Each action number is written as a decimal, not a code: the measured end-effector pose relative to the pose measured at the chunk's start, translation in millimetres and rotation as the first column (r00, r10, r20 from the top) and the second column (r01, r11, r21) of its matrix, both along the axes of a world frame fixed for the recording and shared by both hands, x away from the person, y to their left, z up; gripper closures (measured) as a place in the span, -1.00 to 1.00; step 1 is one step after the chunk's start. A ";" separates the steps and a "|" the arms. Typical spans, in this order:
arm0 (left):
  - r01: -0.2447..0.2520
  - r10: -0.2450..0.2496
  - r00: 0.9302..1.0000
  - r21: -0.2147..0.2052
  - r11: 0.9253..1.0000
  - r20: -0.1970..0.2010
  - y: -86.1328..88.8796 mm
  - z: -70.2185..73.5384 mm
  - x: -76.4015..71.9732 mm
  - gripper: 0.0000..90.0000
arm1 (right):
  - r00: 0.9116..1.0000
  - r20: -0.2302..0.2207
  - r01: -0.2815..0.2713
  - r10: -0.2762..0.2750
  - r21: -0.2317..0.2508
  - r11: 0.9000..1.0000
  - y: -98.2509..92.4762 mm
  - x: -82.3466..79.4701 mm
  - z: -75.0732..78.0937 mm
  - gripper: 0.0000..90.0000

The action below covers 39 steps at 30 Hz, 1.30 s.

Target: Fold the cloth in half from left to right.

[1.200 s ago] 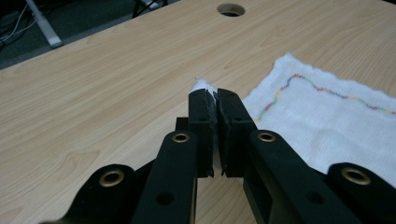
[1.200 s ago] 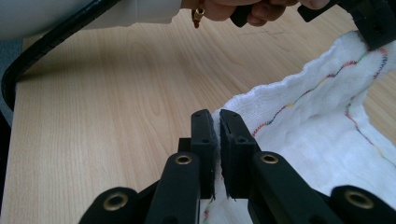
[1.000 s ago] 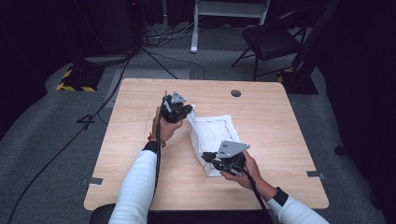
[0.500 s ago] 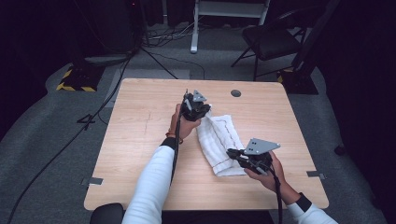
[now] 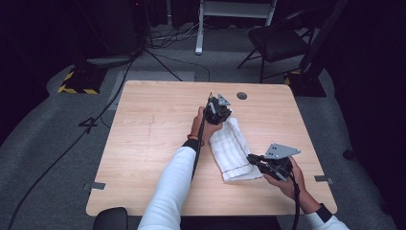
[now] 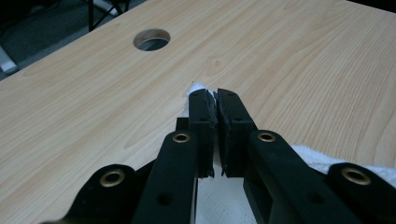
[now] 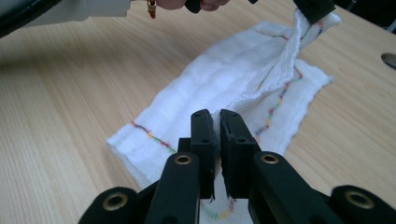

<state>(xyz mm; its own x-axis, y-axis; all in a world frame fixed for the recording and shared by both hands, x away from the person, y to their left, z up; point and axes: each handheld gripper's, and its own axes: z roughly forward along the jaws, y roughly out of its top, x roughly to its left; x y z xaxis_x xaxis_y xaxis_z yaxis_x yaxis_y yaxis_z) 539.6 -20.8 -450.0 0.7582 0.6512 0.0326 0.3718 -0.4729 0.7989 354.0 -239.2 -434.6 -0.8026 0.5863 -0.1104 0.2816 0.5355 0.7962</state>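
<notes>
A white towel [image 5: 232, 149] with coloured stitched lines lies folded lengthwise on the wooden table [image 5: 153, 129], right of centre. My left gripper [image 5: 218, 112] is at its far end, shut on a corner; a white tip of cloth [image 6: 195, 88] pokes out past the closed jaws [image 6: 215, 103]. My right gripper [image 5: 253, 159] is at the towel's near right edge, shut on a fold of it [image 7: 217, 122]. In the right gripper view the towel [image 7: 224, 79] stretches away, one layer lifted toward the left gripper [image 7: 312, 8] at the top right.
A round cable hole [image 5: 242, 96] is in the table just beyond the left gripper. A black chair [image 5: 277, 40], a white stand [image 5: 234, 9] and floor cables lie behind the table. Bare wood spreads over the table's left half.
Both hands have moved to the right across the table, carrying the towel with them. The towel now lies farther right and more stretched between the two grippers.
</notes>
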 end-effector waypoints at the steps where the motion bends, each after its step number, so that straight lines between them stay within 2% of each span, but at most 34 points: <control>1: 0.001 -0.001 1.000 0.006 1.000 -0.002 -3.7 -2.1 0.4 0.89 | 1.000 -0.004 0.004 -0.004 -0.010 1.000 -1.5 0.1 -1.5 0.88; 5: -0.001 0.002 1.000 0.020 1.000 -0.015 -13.7 -11.9 3.6 0.88 | 0.999 -0.033 0.027 -0.028 -0.034 0.999 -7.3 1.5 -8.9 0.87; 8: -0.027 0.027 0.999 0.027 0.999 -0.020 -19.9 -19.4 5.4 0.84 | 0.998 -0.039 0.037 -0.039 -0.052 0.998 -10.4 2.9 -11.8 0.86; 11: -0.025 0.025 1.000 0.030 0.999 -0.018 -21.7 -20.9 2.3 0.61 | 0.996 -0.064 0.056 -0.060 -0.065 0.996 -15.5 5.0 -17.1 0.76; 13: -0.022 0.023 1.000 0.028 0.999 -0.014 -19.9 -18.7 -1.6 0.33 | 0.994 -0.074 0.070 -0.076 -0.076 0.995 -20.9 6.3 -21.7 0.62; 15: -0.012 0.013 0.999 0.012 1.000 -0.033 -16.4 -14.8 -5.8 0.06 | 0.993 -0.073 0.088 -0.094 -0.081 0.993 -24.5 7.4 -23.3 0.51; 17: -0.017 0.019 0.999 0.029 0.999 -0.050 -12.2 -9.1 -11.8 -0.30 | 0.993 -0.064 0.098 -0.103 -0.083 0.992 -28.3 8.6 -23.6 0.40; 18: -0.003 0.005 0.998 0.030 1.000 -0.065 -9.0 -6.5 -15.6 -0.40 | 0.992 -0.059 0.104 -0.109 -0.082 0.991 -30.3 9.2 -23.5 0.35; 19: 0.006 -0.004 0.997 0.034 0.999 -0.073 -5.9 -4.1 -20.5 -0.45 | 0.992 -0.061 0.109 -0.113 -0.075 0.991 -32.6 10.3 -23.6 0.32; 21: 0.035 -0.033 0.998 0.032 0.999 -0.053 1.6 -0.3 -33.5 -0.48 | 0.991 -0.066 0.110 -0.115 -0.070 0.991 -34.6 11.6 -24.0 0.27; 22: 0.048 -0.046 0.997 0.031 0.998 -0.056 4.8 0.8 -40.8 -0.50 | 0.992 -0.064 0.107 -0.112 -0.081 0.991 -38.1 14.5 -25.9 0.19; 24: 0.073 -0.071 0.997 0.050 0.996 -0.043 10.9 1.6 -55.7 -0.51 | 0.991 -0.066 0.108 -0.114 -0.088 0.990 -39.5 15.6 -27.3 0.16; 27: 0.121 -0.118 0.992 0.054 0.991 -0.052 17.7 1.0 -78.1 -0.54 | 0.990 -0.085 0.100 -0.108 -0.096 0.990 -41.6 18.9 -31.8 0.08; 28: 0.154 -0.150 0.986 0.054 0.987 -0.076 20.1 -2.0 -92.6 -0.56 | 0.992 -0.085 0.088 -0.098 -0.114 0.990 -40.0 19.3 -33.9 0.05; 29: 0.175 -0.170 0.980 0.045 0.983 -0.101 20.0 -4.5 -99.5 -0.58 | 0.992 -0.082 0.083 -0.093 -0.123 0.989 -39.1 19.3 -34.5 0.03; 30: 0.175 -0.170 0.980 0.045 0.983 -0.101 20.0 -4.5 -99.5 -0.59 | 0.992 -0.082 0.083 -0.093 -0.123 0.989 -39.1 19.3 -34.5 0.03; 31: 0.203 -0.195 0.974 0.058 0.978 -0.111 20.3 -6.6 -106.1 -0.59 | 0.994 -0.080 0.066 -0.078 -0.145 0.987 -37.3 19.5 -37.1 0.00; 32: 0.237 -0.228 0.965 0.058 0.970 -0.129 20.3 -12.9 -118.1 -0.59 | 0.994 -0.084 0.062 -0.075 -0.150 0.987 -36.8 19.8 -38.7 -0.02; 33: 0.248 -0.238 0.961 0.065 0.966 -0.138 20.2 -16.5 -123.2 -0.59 | 0.993 -0.088 0.058 -0.073 -0.157 0.986 -36.2 20.1 -40.3 -0.04; 34: 0.248 -0.238 0.961 0.065 0.966 -0.138 20.2 -16.5 -123.2 -0.59 | 0.993 -0.088 0.058 -0.073 -0.157 0.986 -36.2 20.1 -40.3 -0.04; 35: 0.259 -0.246 0.959 0.077 0.963 -0.142 19.2 -20.5 -127.9 -0.59 | 0.993 -0.092 0.053 -0.069 -0.167 0.984 -35.8 20.5 -41.6 -0.04; 36: 0.274 -0.259 0.956 0.105 0.956 -0.139 18.0 -24.9 -132.8 -0.59 | 0.993 -0.092 0.051 -0.068 -0.175 0.983 -35.3 21.1 -43.1 -0.05; 39: 0.279 -0.262 0.955 0.118 0.953 -0.142 17.0 -31.7 -140.1 -0.58 | 0.993 -0.091 0.053 -0.070 -0.174 0.983 -36.6 24.0 -46.3 -0.07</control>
<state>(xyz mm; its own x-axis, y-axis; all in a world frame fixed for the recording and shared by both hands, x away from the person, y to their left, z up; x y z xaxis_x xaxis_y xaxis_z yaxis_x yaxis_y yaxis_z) 399.5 -3.8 -481.7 0.9088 0.4173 0.0007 0.3069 -0.6695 0.6765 378.0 -275.8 -480.9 -0.7775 0.6136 -0.1377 0.3888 0.6411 0.6617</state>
